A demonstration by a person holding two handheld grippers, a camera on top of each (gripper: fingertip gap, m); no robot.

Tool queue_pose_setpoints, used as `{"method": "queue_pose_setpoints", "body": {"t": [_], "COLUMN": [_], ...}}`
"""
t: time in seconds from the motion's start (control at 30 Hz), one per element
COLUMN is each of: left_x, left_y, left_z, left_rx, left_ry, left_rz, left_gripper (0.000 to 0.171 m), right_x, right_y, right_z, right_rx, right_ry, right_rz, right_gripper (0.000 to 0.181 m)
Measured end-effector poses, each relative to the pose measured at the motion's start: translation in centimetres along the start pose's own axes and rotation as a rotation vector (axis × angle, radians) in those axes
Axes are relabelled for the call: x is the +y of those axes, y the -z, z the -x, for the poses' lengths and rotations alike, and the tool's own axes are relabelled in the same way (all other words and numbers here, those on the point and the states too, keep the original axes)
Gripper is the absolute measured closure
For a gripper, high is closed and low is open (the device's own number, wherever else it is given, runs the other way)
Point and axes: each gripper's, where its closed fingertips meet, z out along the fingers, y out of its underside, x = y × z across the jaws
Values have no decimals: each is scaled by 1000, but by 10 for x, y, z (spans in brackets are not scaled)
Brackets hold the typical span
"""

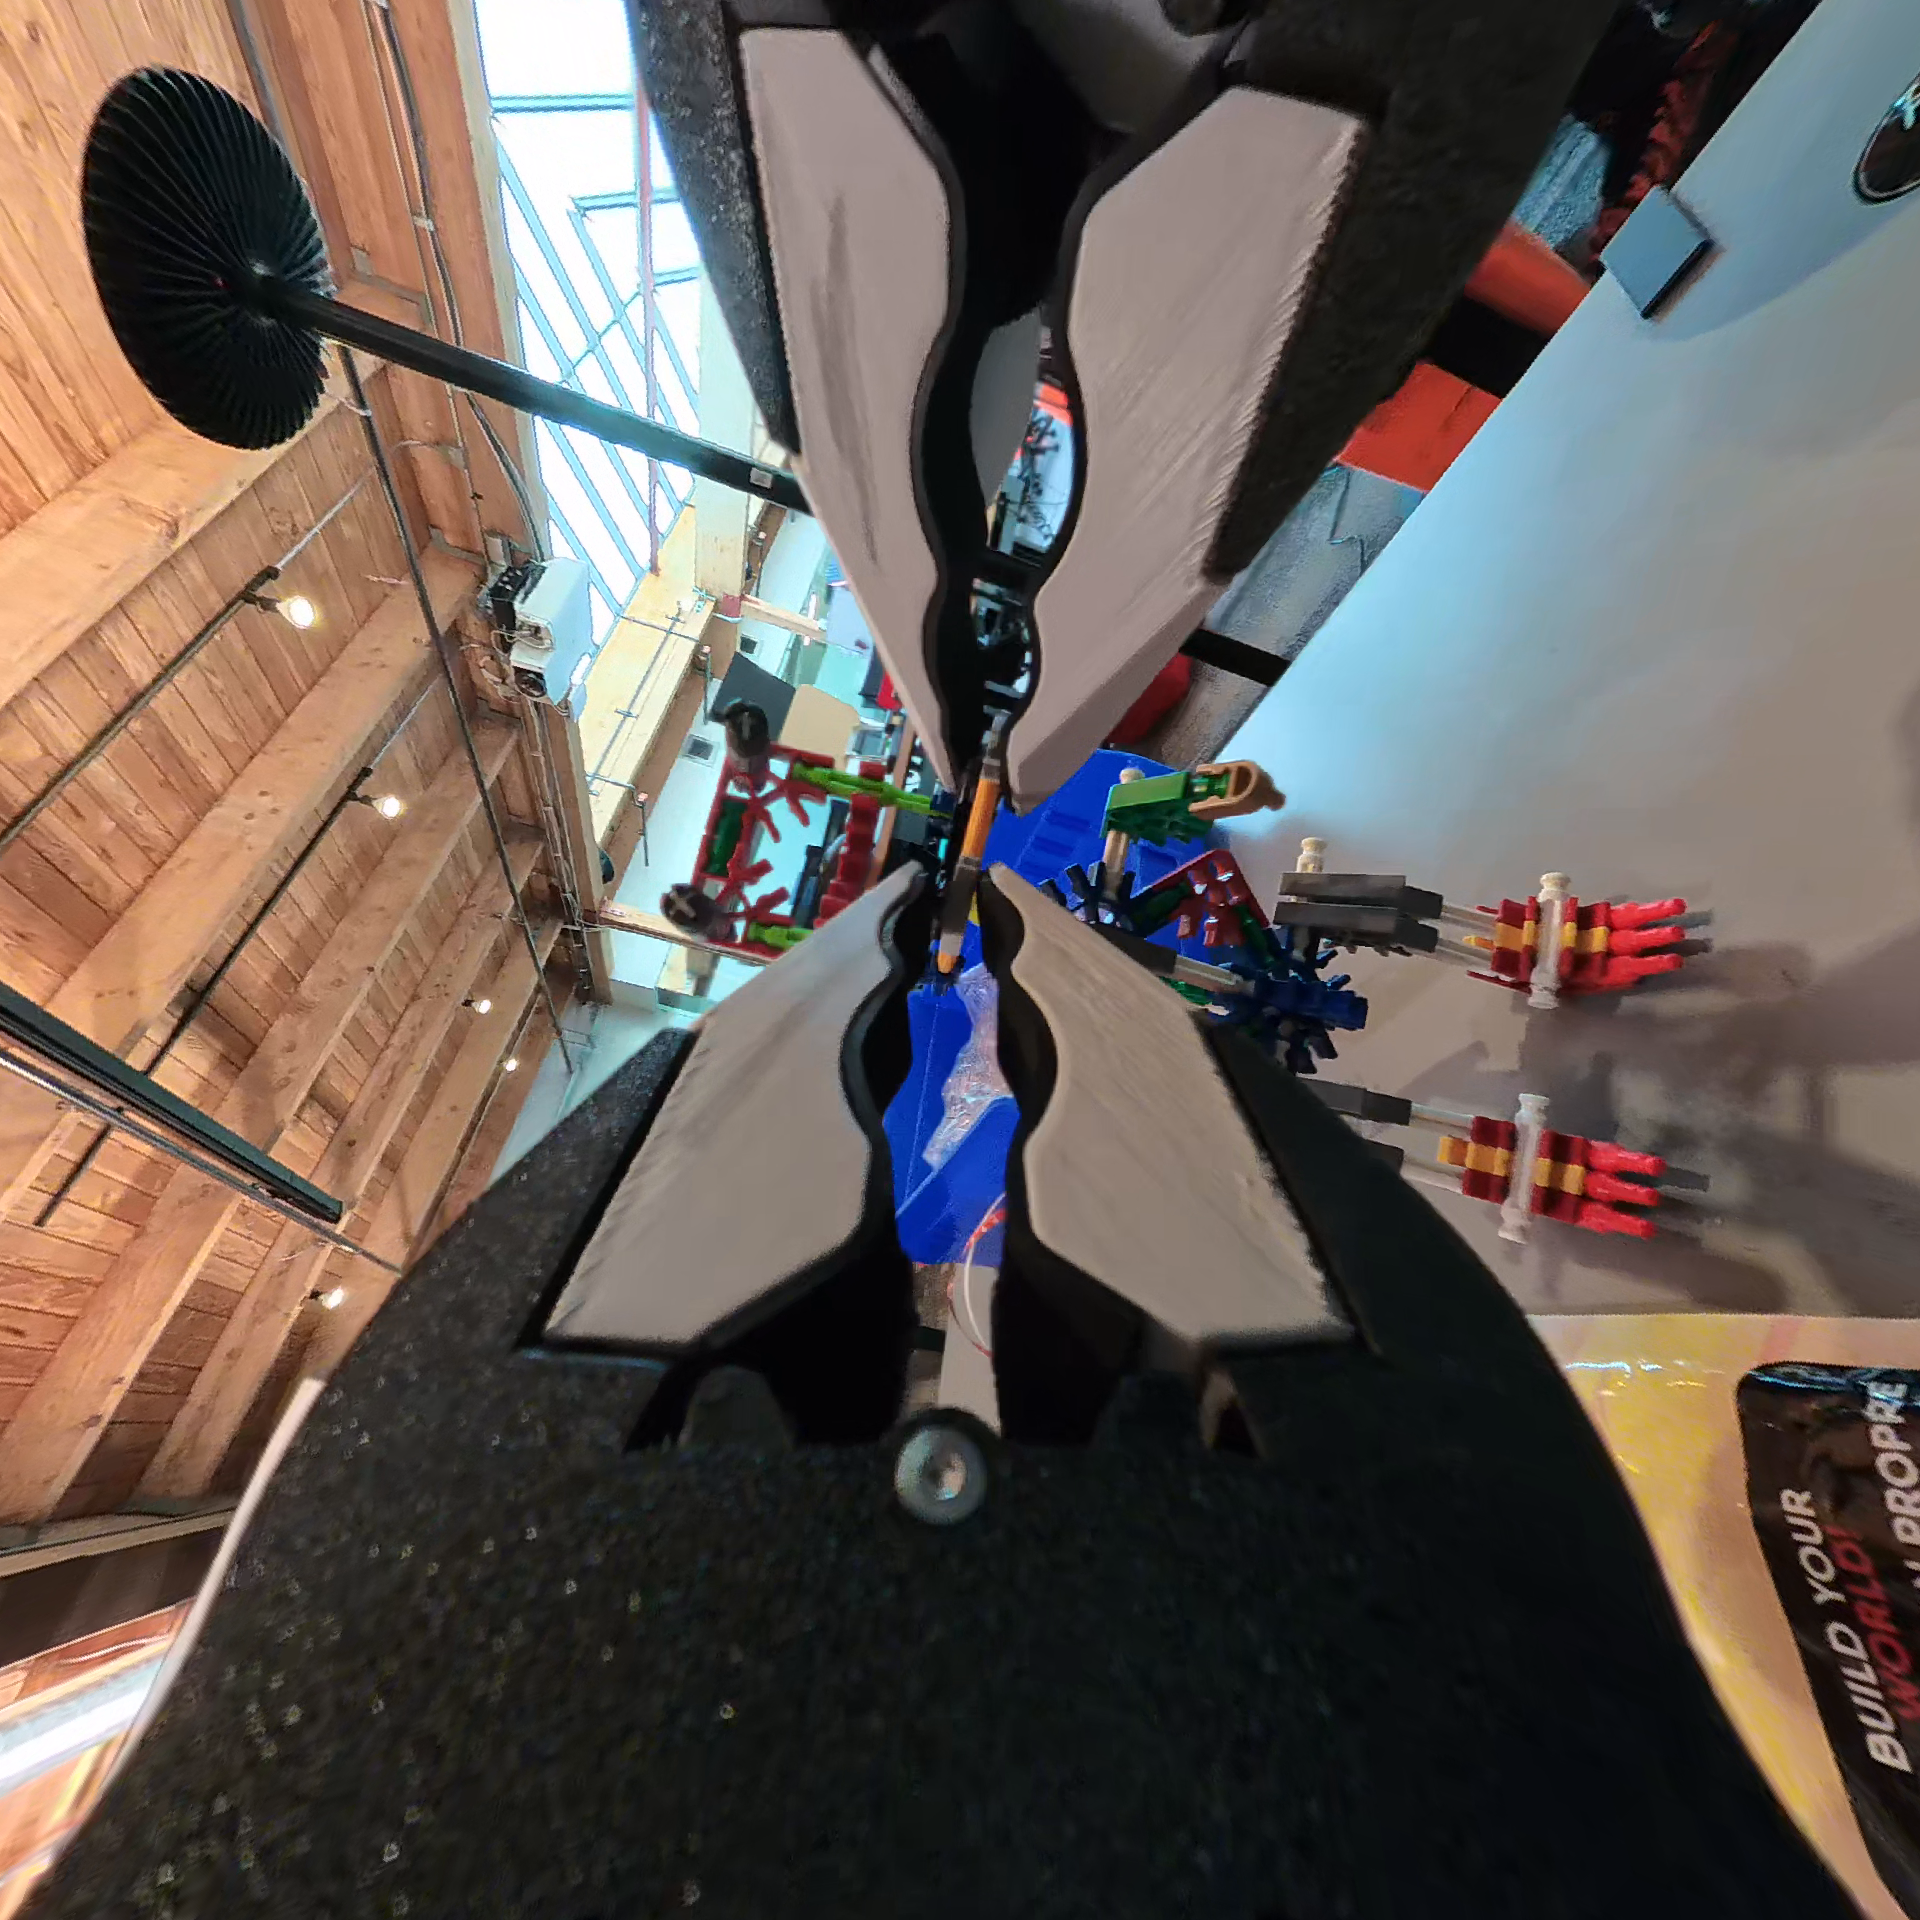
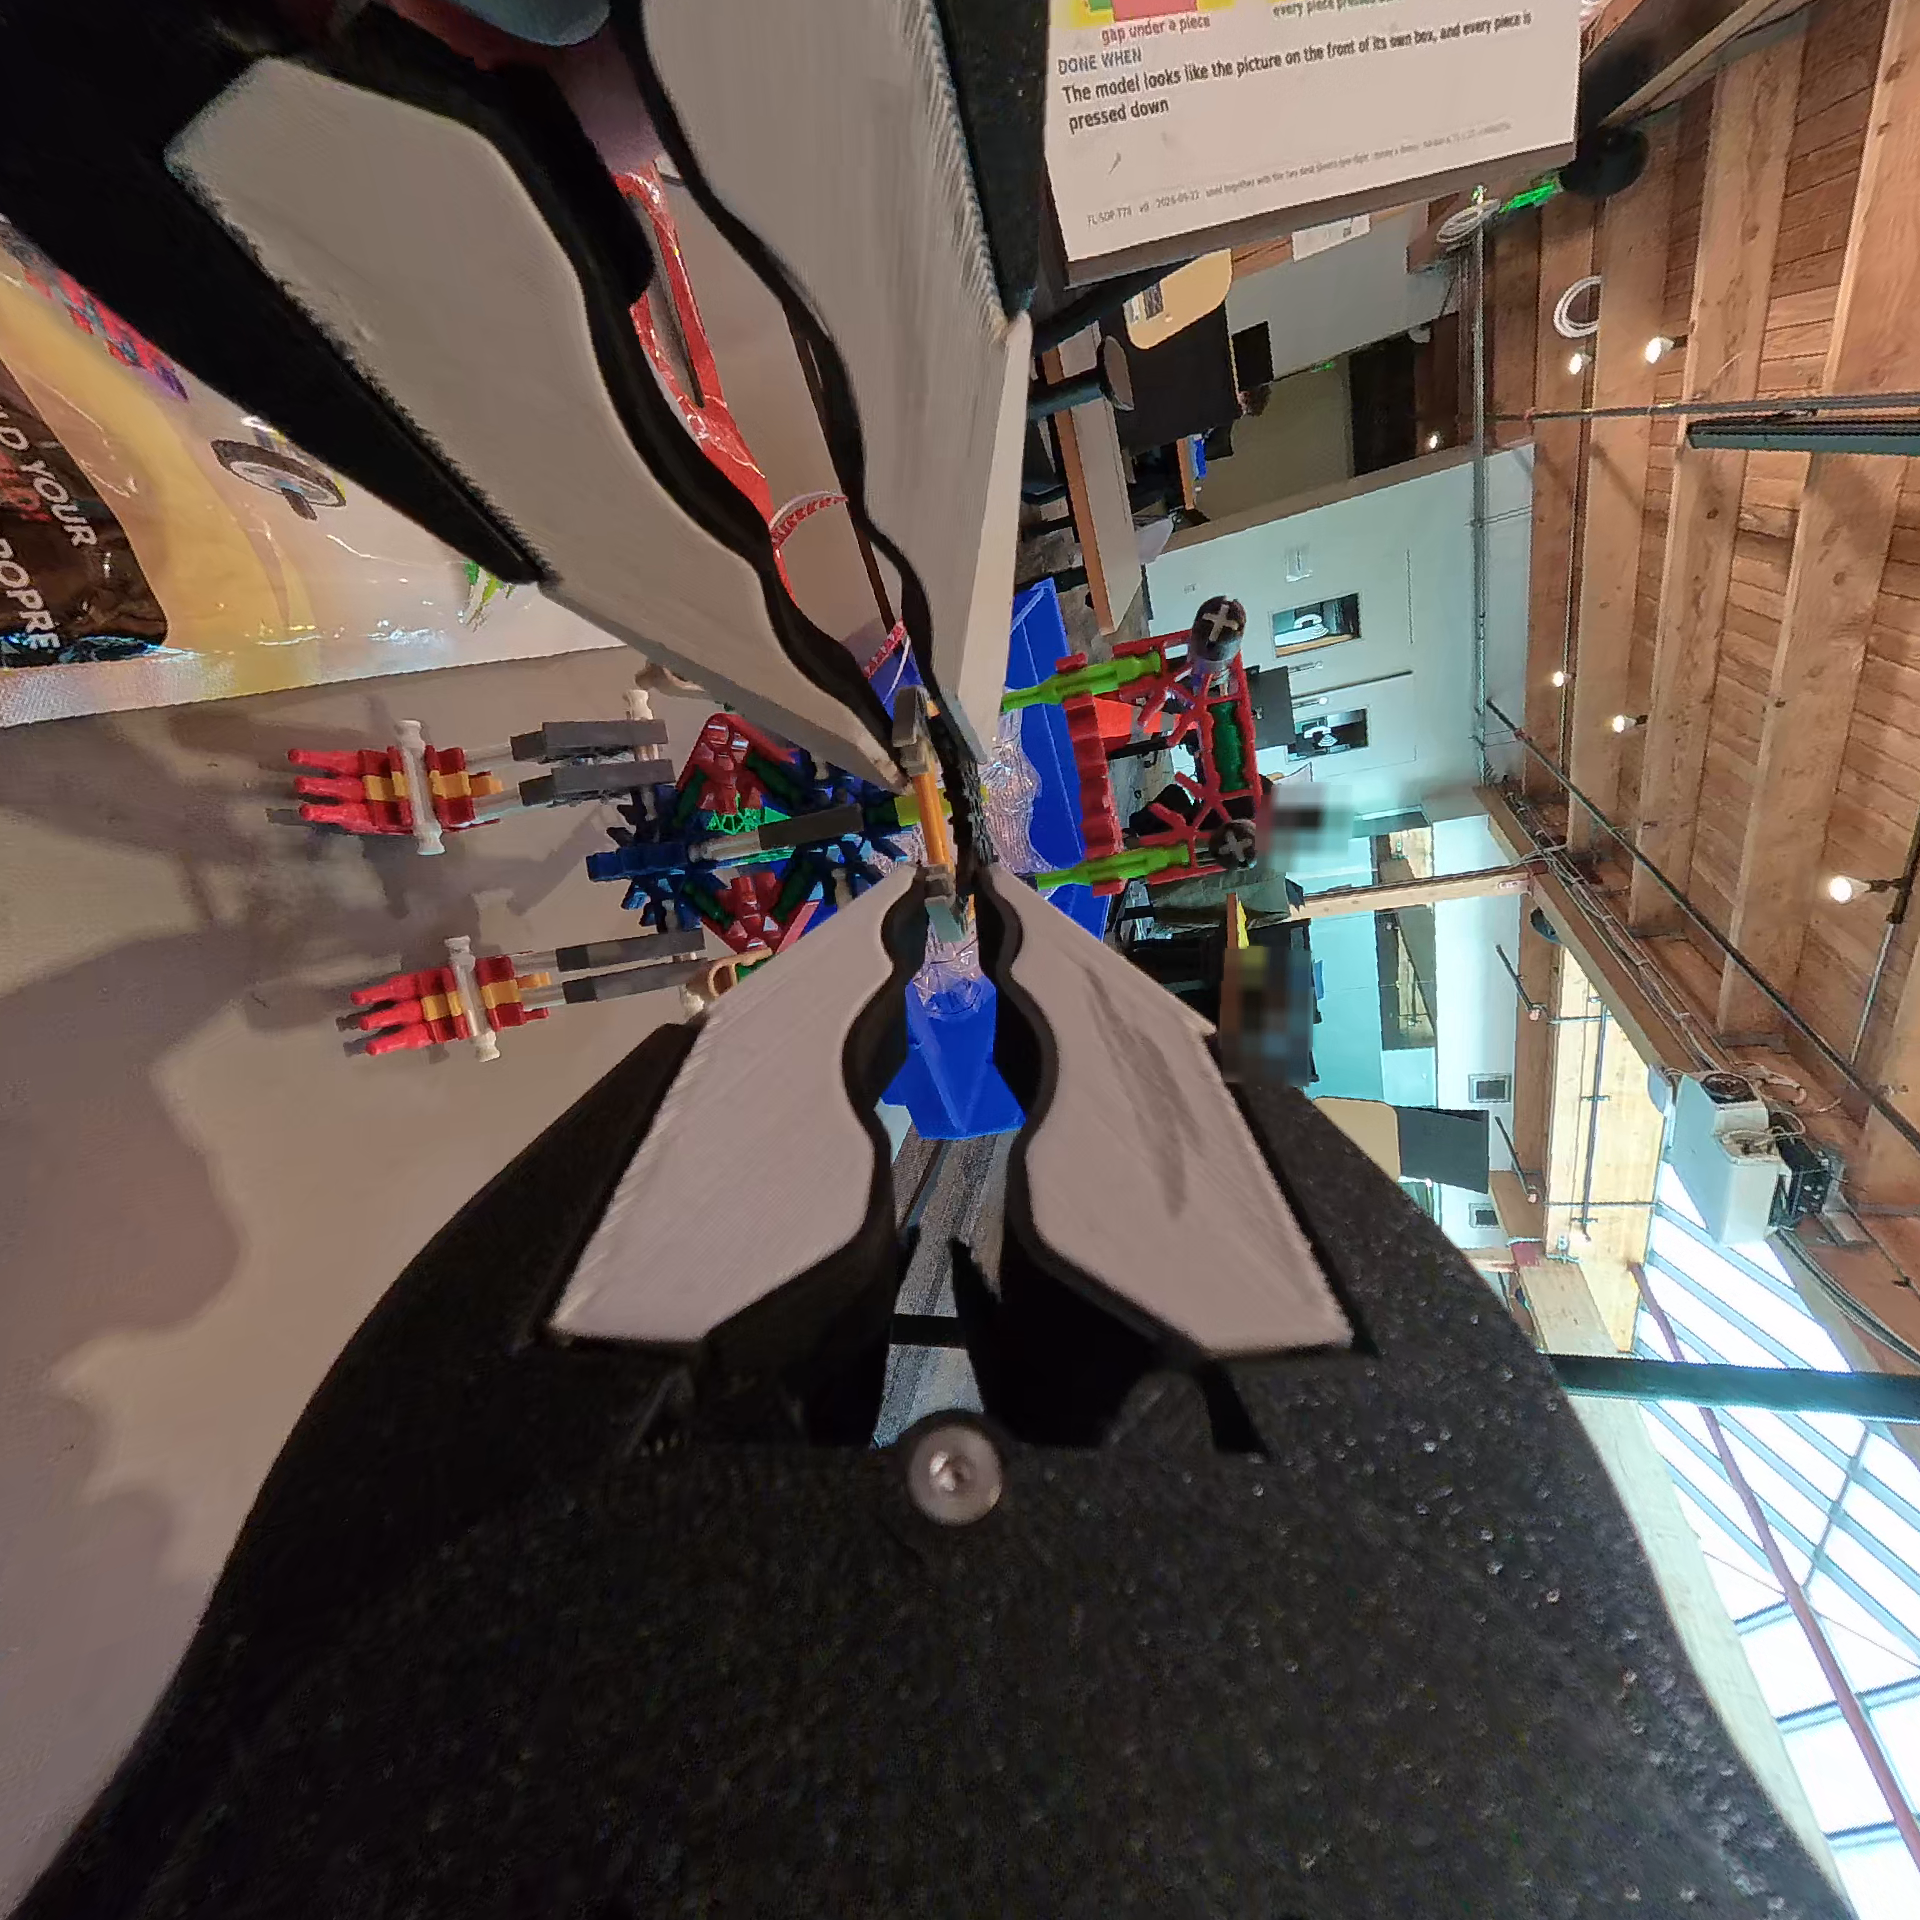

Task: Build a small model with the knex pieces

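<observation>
Grey tabletop (image 1: pixel 1558 623) at frame right carries a multicoloured rod-and-connector toy model (image 1: pixel 1226 925) beside a blue bin (image 1: pixel 945 1164). Left gripper (image 1: pixel 956 883) is clenched on an orange rod (image 1: pixel 979 821) at frame centre. Right gripper (image 2: pixel 951 878), opposing it tip to tip, is clenched on the same rod's grey end connector (image 2: pixel 943 902).

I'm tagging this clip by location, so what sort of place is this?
Probably a large timber-built workshop or open office: wooden plank ceiling with track spotlights, big windows, and desks in the background.
</observation>
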Motion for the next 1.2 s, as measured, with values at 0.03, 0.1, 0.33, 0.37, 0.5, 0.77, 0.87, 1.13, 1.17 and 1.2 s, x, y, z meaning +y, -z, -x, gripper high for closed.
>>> {"method": "queue_pose_setpoints", "body": {"t": [0.03,0.1,0.33,0.37,0.5,0.77,0.87,1.13,1.17,1.2], "left_x": [0,0,0,0,0,1,1,3,3,4], "left_y": [0,0,0,1,1,1,0,-1,-1,-1], "left_z": [0,0,1,1,0,0,0,-1,-1,-1], "left_rx": [6,10,16,17,23,31,32,33,35,33], "left_ry": [-1,-10,6,7,14,15,18,13,16,16], "left_rz": [1,1,-10,-11,-14,-6,-2,8,9,12], "left_gripper": [165,166,166,166,166,166,166,166,166,165], "right_x": [0,0,-1,-1,-3,-5,-7,-7,-7,-7], "right_y": [0,0,0,0,3,4,7,7,7,7], "right_z": [0,0,0,0,-1,0,0,2,2,2], "right_rx": [1,1,-3,-8,-33,-26,-3,8,8,6], "right_ry": [0,3,-25,-42,-84,-1,31,55,58,50], "right_rz": [-3,-3,-23,-32,-80,-104,-115,-116,-115,-115], "right_gripper": [175,175,174,173,165,173,171,174,174,174]}}
